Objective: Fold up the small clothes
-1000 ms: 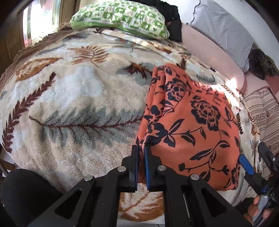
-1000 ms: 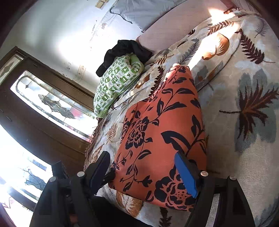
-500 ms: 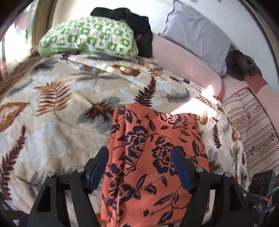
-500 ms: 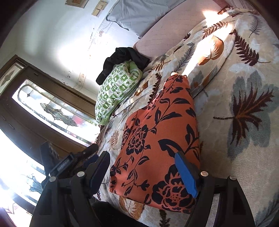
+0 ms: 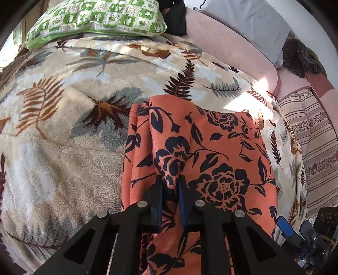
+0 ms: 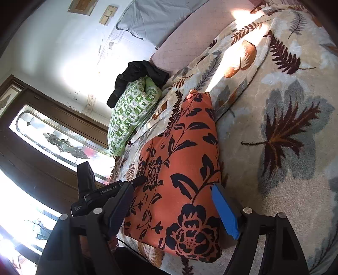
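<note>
**Left Gripper Pinches a Fold of the Orange Cloth**

While the orange floral cloth [image 5: 221,152] lies folded on the leaf-patterned blanket [image 5: 63,131] near the close edge of the bed, the left gripper [image 5: 170,186] has its jaws nearly together, and they have just been closing. A raised ridge of the orange fabric sits pinched between its blue pads, toward the near left part of the cloth. From that pinch a crease runs away up the cloth toward its far edge.

Seen from the right wrist camera, the right gripper [image 6: 169,209] stands with its jaws wide apart. The near end of the cloth [image 6: 181,173] lies between the two fingers, but neither pad presses on it: the blue pad [image 6: 225,211] on the right sits just beside the cloth's right edge, and the dark finger on the left is over the left edge. The left gripper's body [image 6: 101,190] shows at the cloth's left side in this view.

Farther back on the bed, a green checked pillow [image 5: 95,19] rests at the far left with a black garment [image 5: 175,19] bunched just beside it. A grey pillow [image 5: 243,23] leans against the wall at the far right, above a pink sheet [image 5: 228,55]. Sunlight falls across the blanket just beyond the cloth's far right corner. A striped cover [image 5: 312,143] lies at the right edge of the left wrist view.
</note>
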`<act>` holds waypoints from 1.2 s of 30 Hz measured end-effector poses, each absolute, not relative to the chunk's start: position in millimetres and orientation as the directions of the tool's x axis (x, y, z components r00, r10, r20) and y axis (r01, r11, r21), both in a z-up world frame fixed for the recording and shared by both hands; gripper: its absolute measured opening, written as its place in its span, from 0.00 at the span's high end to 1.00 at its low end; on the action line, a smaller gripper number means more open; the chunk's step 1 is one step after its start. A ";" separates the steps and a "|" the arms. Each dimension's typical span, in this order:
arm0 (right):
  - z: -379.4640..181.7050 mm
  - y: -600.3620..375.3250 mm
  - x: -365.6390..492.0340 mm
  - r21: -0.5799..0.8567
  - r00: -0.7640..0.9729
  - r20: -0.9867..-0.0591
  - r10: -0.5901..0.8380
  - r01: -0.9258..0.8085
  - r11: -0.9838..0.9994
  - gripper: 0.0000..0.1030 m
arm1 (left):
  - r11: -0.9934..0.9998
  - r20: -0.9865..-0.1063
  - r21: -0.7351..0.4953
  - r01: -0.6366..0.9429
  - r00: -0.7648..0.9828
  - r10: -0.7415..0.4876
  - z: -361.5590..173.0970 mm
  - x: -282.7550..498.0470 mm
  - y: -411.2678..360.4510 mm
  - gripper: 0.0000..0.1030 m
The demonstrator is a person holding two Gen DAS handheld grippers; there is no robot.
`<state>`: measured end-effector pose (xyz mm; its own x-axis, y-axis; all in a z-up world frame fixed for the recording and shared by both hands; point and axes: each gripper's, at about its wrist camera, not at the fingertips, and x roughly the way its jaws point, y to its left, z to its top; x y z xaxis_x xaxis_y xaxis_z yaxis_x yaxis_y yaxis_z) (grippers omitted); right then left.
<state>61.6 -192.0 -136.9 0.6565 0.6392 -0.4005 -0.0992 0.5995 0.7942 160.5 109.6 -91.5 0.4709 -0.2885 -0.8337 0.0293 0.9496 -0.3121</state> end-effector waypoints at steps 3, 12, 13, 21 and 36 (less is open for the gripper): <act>-136.6 -192.1 63.2 0.786 0.660 -0.414 0.627 -0.088 0.612 0.23 | 0.966 -0.782 -0.254 0.049 0.577 -0.235 -63.2 144.8 112.1 0.90; -120.9 -189.6 66.1 0.763 0.657 -0.423 0.624 -0.112 0.636 0.23 | 0.978 -0.841 -0.204 0.035 0.506 -0.194 -109.8 155.1 119.8 0.88; -113.6 -191.6 67.9 0.775 0.661 -0.401 0.634 -0.125 0.620 0.23 | 0.977 -0.840 -0.210 0.033 0.505 -0.198 -110.7 154.8 120.8 0.88; -137.1 -149.2 128.5 0.904 0.398 -0.339 0.852 -0.114 0.413 0.13 | 0.982 -0.842 -0.188 0.029 0.509 -0.176 -112.4 152.5 116.1 0.88; -172.2 -160.0 130.4 0.936 0.400 -0.321 0.858 -0.003 0.352 0.18 | 0.991 -0.845 -0.080 0.104 0.521 -0.123 -84.0 139.1 73.8 0.83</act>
